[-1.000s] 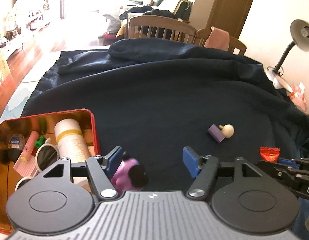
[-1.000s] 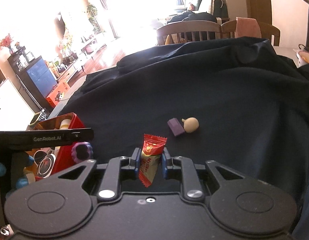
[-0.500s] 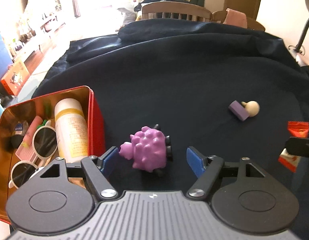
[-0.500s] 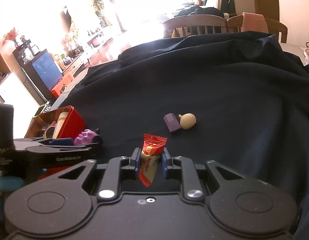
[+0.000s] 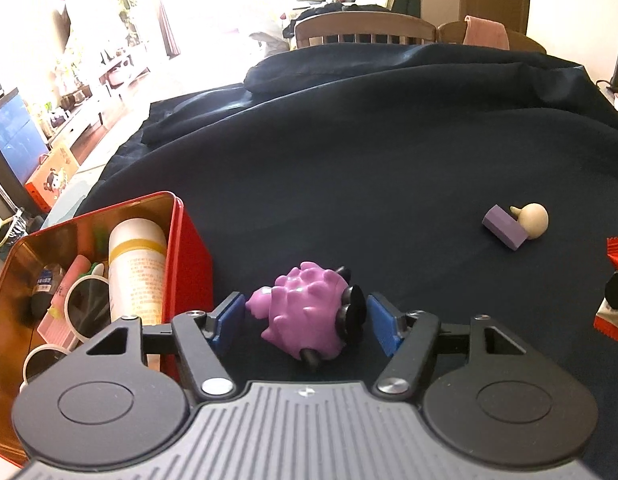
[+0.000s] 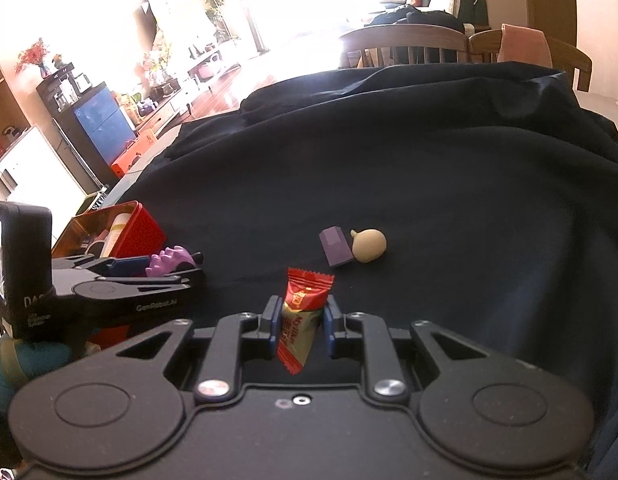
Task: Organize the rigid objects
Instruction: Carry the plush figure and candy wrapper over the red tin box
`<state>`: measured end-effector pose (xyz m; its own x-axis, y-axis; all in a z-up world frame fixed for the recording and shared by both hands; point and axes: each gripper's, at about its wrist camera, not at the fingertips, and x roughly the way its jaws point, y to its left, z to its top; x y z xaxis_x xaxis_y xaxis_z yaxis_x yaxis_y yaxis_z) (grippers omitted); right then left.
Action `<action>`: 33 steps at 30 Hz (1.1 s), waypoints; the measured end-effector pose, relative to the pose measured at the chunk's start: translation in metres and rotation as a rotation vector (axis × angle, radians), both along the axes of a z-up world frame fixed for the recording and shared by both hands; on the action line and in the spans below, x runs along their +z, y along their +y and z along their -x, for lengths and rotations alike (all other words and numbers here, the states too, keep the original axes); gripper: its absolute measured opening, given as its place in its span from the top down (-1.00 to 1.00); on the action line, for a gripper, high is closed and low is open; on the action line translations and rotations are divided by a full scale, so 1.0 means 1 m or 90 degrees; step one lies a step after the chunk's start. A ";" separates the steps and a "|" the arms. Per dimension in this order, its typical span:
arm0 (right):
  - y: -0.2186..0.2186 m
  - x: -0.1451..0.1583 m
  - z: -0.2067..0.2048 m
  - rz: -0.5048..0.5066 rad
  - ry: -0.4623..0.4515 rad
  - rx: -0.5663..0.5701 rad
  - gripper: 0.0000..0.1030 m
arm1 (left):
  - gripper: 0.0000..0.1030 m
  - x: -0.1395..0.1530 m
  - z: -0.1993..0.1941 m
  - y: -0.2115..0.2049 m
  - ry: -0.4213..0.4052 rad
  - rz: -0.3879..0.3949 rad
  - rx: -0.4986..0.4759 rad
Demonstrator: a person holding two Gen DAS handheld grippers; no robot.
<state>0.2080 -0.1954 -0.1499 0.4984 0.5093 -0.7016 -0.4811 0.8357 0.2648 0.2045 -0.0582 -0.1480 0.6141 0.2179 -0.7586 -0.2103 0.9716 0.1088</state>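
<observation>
One purple spiky toy (image 5: 305, 312), one purple block (image 5: 504, 227), one beige knob (image 5: 533, 219), one candy packet (image 6: 301, 316), one red tin (image 5: 189, 256).

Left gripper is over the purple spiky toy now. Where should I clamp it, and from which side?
Grip the purple spiky toy across its round body, coming down from above as the left gripper already straddles it. It lies tipped over, black feet toward the right pad, so that pad will probably meet the feet rather than the body. The jaws have just been closing; small gaps remain.
</observation>
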 end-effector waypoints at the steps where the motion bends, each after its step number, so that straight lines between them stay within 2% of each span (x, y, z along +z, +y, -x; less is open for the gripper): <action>1: 0.000 0.000 0.000 0.000 -0.001 0.000 0.61 | -0.29 0.000 0.001 0.000 0.000 0.002 0.003; 9: 0.000 0.005 0.003 -0.005 -0.006 0.002 0.61 | -0.28 0.009 0.009 0.003 -0.009 0.020 0.014; 17: 0.011 0.015 0.011 -0.011 -0.019 0.011 0.61 | -0.28 0.030 0.026 0.011 -0.025 0.065 0.017; 25: 0.039 0.033 0.026 -0.018 -0.038 0.029 0.61 | -0.28 0.061 0.048 0.032 -0.048 0.105 0.015; 33: 0.084 0.049 0.044 -0.026 -0.061 0.049 0.61 | -0.28 0.083 0.071 0.069 -0.068 0.116 0.019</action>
<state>0.1641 -0.1114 -0.1005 0.5201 0.5765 -0.6302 -0.5686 0.7843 0.2482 0.1339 0.0112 -0.0648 0.6883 0.1029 -0.7181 -0.2410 0.9661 -0.0925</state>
